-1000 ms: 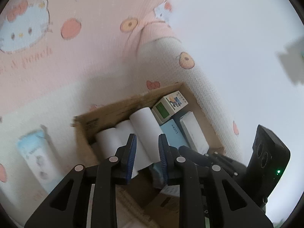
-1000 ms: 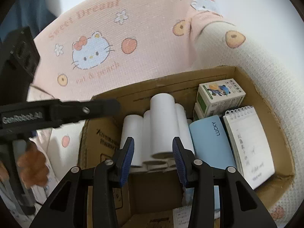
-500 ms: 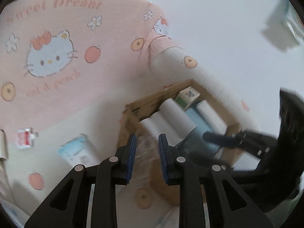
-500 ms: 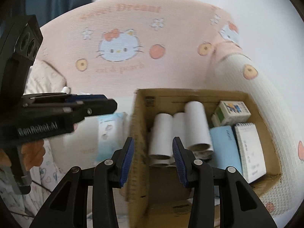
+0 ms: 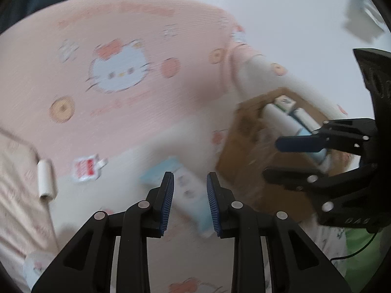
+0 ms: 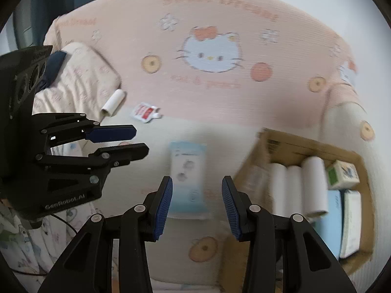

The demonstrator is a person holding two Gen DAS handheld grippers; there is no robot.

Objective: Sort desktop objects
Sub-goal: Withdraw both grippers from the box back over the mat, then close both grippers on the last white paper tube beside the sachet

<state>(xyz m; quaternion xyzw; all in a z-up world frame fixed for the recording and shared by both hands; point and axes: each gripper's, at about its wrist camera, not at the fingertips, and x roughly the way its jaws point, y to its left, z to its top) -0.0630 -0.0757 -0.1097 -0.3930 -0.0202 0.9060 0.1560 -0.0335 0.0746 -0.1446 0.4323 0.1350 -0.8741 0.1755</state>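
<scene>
Pale blue and white soft wipes packet (image 6: 187, 178) lying flat on the cream and pink cartoon-cat blanket (image 6: 215, 102), just left of the brown cardboard box (image 6: 288, 144). Three white paper rolls (image 6: 314, 185) side by side inside it, a fourth loose white roll (image 6: 113, 102) and one small red-and-white sachet (image 6: 144, 111) well beyond. Left gripper (image 5: 190, 204) and right gripper (image 6: 196, 207) both spread and holding nothing, nothing between them and the packet.

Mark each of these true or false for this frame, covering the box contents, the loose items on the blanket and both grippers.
1. Three white rolls lie in the cardboard box. True.
2. The right gripper grips the blue wipes pack. False: it is open and holds nothing.
3. A loose white roll lies on the Hello Kitty blanket, outside the box. True.
4. The left gripper is shut on the red-and-white sachet. False: it is open; the sachet lies on the blanket.
</scene>
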